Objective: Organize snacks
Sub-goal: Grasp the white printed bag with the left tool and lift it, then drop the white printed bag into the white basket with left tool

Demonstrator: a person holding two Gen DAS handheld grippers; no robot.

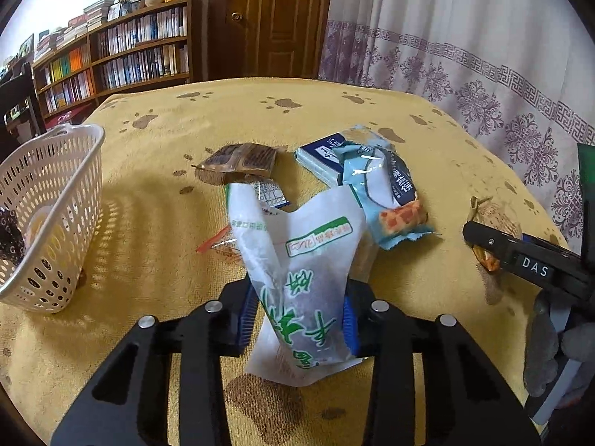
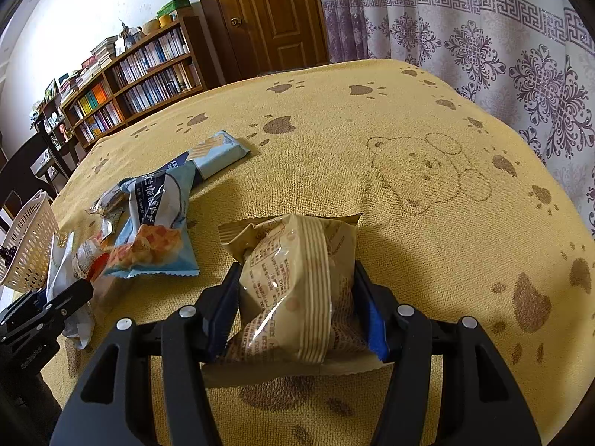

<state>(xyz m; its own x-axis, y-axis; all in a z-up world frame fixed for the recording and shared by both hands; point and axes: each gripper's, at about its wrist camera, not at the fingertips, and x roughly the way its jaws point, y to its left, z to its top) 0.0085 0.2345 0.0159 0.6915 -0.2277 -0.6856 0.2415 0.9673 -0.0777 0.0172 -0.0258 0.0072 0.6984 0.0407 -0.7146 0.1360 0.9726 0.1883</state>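
Both grippers have a packet each, so this looks like the carry step: things picked off the cloth and due for the basket. Closest in, the left gripper [image 1: 297,321] has its jaws drawn in to a narrow gap around the lower half of a white packet with green print [image 1: 297,260], the blue pads pressing its sides so the top flops forward. The right gripper [image 2: 297,306] is likewise closed partway on a tan striped packet [image 2: 290,290], which bulges between the pads; its sealed edges seem to rest on or just above the yellow paw-print cloth [image 2: 427,130] (hard to say which).

Next, I'd judge, each packet has to travel left to the white perforated basket [image 1: 55,186], which stands at the table's left edge and already has something dark in it. The left one is much the nearer; the right has to cross over the loose pile without dragging it.

Beyond the grippers that pile waits: a light blue packet with an orange picture [image 1: 386,193], a dark blue and white box [image 1: 321,156] under its far end, and a brown wrapped piece [image 1: 238,163] just beside them. Farther back stand a bookshelf [image 1: 122,55], a wooden door and a patterned curtain.
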